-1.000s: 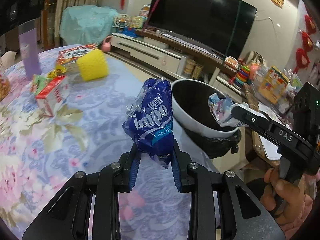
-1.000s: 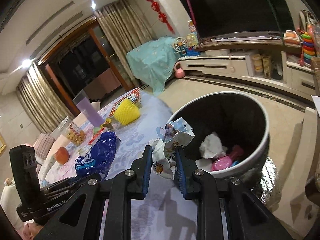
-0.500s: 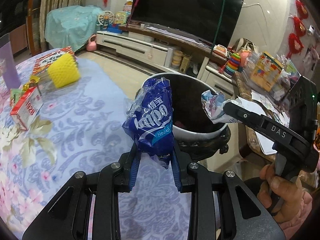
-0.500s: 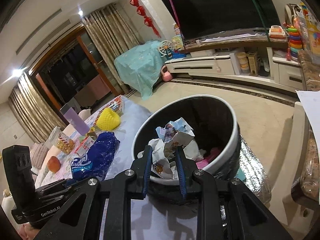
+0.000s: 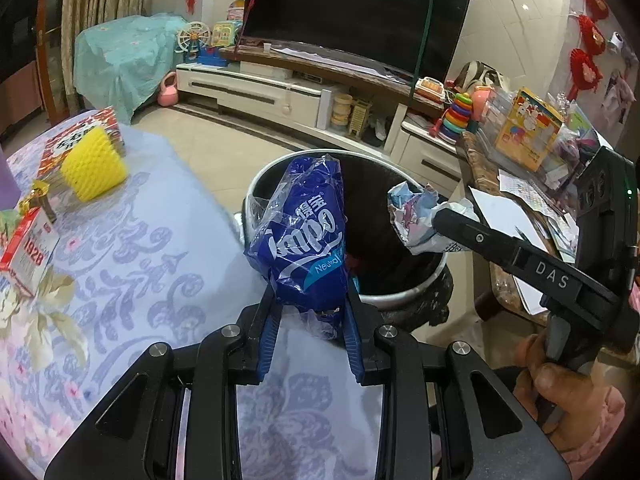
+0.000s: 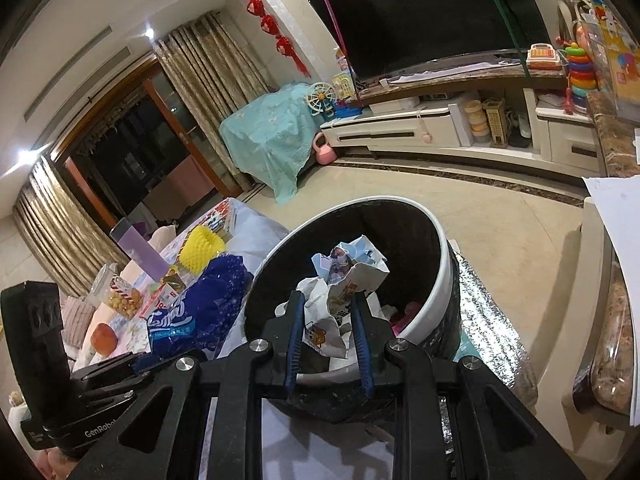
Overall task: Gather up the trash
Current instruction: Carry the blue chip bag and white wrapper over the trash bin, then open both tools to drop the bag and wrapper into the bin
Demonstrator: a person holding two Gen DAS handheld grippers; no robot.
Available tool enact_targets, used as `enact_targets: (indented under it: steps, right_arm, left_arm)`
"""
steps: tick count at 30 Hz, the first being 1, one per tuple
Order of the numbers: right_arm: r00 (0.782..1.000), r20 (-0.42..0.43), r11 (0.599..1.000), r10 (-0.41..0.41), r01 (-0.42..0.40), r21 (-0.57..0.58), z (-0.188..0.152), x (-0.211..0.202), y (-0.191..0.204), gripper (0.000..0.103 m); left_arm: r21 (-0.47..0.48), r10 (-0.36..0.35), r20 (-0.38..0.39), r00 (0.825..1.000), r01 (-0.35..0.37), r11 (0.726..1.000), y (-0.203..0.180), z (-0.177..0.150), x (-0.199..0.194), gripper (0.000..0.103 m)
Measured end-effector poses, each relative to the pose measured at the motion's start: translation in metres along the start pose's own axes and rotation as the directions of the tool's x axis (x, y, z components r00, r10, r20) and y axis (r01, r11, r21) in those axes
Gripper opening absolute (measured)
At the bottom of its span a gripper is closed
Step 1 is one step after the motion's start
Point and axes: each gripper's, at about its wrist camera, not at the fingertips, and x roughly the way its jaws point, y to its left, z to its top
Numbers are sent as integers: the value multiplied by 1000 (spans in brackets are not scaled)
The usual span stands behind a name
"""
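Between the blue pads of the left tool (image 5: 310,312) sits a blue tissue-pack wrapper (image 5: 304,240), pinched low so most of it stands up loose above the fingers; in the left wrist view it hangs at the near rim of the round trash bin (image 5: 436,268), toward the bin's 8 o'clock edge. Over the bin's dark mouth, the right tool (image 6: 328,312) holds a crumpled paper wrapper (image 6: 344,276), its jaws narrow and pressed on the wad. Some trash already lies at the bottom of the bin, white and pink. To finish the drop well, I judge each tool should be carried fully past the rim before it lets go, since the blue wrapper looks to be only partly over the opening and, being light and floppy, could catch on the edge or slide down outside. Releasing the paper first would clear room for the other. Farther out at 10 o'clock on the flowered desk (image 5: 140,248) wait a yellow foam sleeve (image 5: 94,168) and a red-and-white carton (image 5: 28,252), likely the next pieces.
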Motion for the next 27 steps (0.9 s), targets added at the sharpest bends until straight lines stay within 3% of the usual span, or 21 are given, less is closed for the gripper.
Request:
enact_targets:
  steps: [16, 21, 23, 27]
  right_arm:
    - [999, -24, 1000, -30, 29, -4, 15, 16, -8, 25]
    - [999, -29, 999, -33, 33, -4, 18, 19, -8, 28]
    - [999, -33, 999, -37, 37, -4, 19, 20, -9, 30]
    - [999, -37, 999, -40, 40, 15, 19, 20, -11, 50]
  left_arm:
    - [8, 4, -26, 1000, -3, 1000, -5, 20, 25, 32]
    - [7, -2, -25, 1000, 2, 1000, -8, 23, 27, 48]
    - [8, 0, -25, 1000, 0, 1000, -9, 23, 27, 60]
    - [-10, 5, -18, 1000, -5, 1000, -4, 17, 23, 69]
